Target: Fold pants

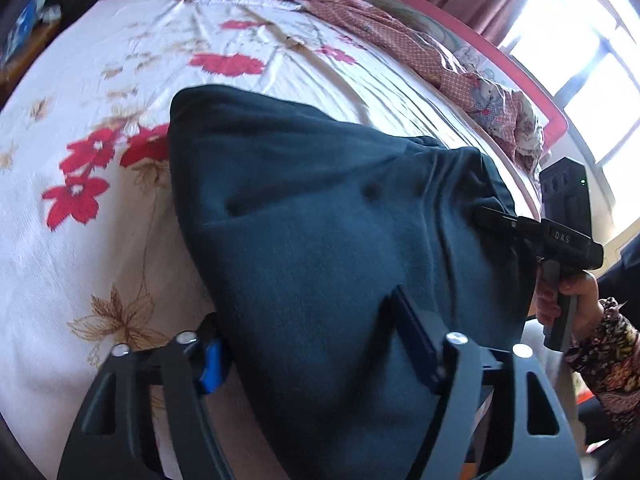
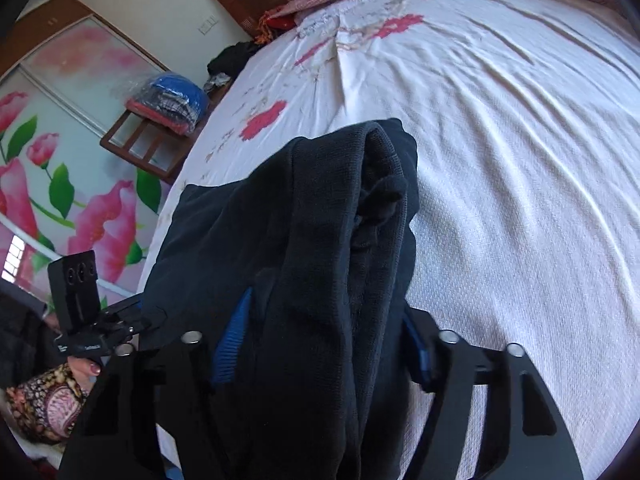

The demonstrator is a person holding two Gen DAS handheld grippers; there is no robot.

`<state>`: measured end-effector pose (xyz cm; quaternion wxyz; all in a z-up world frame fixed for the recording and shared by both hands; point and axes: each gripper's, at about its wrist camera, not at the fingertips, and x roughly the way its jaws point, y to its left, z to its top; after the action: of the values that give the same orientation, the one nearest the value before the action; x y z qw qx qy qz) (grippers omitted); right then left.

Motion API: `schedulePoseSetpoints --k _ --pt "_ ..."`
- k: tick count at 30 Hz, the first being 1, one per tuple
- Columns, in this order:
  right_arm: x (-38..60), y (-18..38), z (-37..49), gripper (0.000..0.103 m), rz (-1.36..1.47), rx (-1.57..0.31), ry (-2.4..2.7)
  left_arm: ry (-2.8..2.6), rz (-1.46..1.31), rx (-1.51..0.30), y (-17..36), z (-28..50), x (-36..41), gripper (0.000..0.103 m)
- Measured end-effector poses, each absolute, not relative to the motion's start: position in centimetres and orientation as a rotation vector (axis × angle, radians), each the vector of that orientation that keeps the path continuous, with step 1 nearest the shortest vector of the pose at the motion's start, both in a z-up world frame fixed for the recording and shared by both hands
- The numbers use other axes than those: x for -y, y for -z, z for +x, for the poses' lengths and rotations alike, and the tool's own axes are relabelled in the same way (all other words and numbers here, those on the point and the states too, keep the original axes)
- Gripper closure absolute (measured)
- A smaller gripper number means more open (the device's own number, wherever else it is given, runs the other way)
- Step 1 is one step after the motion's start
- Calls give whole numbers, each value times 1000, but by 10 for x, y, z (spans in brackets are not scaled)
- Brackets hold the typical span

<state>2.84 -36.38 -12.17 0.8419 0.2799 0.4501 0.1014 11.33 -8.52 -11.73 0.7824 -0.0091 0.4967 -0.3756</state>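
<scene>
So the biggest thing is the bed (image 1: pixel 100 240), covered in a white sheet with red flowers and tan leaves, plus a pinkish checked quilt (image 1: pixel 400 36) bunched along the far edge by the bright window (image 1: pixel 580 60). From the right wrist view you also get a wardrobe door with huge pink flowers painted on it (image 2: pixel 60 140) and a small wooden stand (image 2: pixel 148 144) beside the bed, carrying a bagged stack of folded clothes (image 2: pixel 172 100). The pants (image 1: pixel 320 208), dark and kinda fleecy, sit on the near part of the bed, lying over the sheet in a broad dark slab, and both tools have their near end. The left gripper (image 1: pixel 316 344) has cloth running between its fingers; one blue pad (image 1: pixel 210 364) sits just at the left edge of the fabric and the other finger lies on top of it, so it looks clamped on the pants, though the blur makes the actual contact hard to call. The right gripper (image 2: pixel 320 344) is pinching a thick bunched fold of the pants (image 2: pixel 320 220), with blue pads (image 2: pixel 232 340) pressed in on both sides. The person's floral sleeve (image 1: pixel 608 352) shows behind the right hand (image 1: pixel 568 300) gripping its handle.
</scene>
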Motion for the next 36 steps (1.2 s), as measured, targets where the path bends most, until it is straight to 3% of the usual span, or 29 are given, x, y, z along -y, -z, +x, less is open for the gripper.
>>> schedulePoseSetpoints --k 5,7,10,22,36 --pt "355 113 27 57 538 -905 -190 795 8 -1036 109 111 85 55" --pt "351 107 26 59 531 -885 -178 782 31 -1004 102 107 86 66" --pt "344 95 23 62 511 -851 -176 778 11 -970 93 102 84 72" --pt "304 37 30 63 406 -771 -282 777 -49 -848 48 93 63 76" --pt "315 21 137 63 462 -658 -277 671 44 -744 21 202 68 75"
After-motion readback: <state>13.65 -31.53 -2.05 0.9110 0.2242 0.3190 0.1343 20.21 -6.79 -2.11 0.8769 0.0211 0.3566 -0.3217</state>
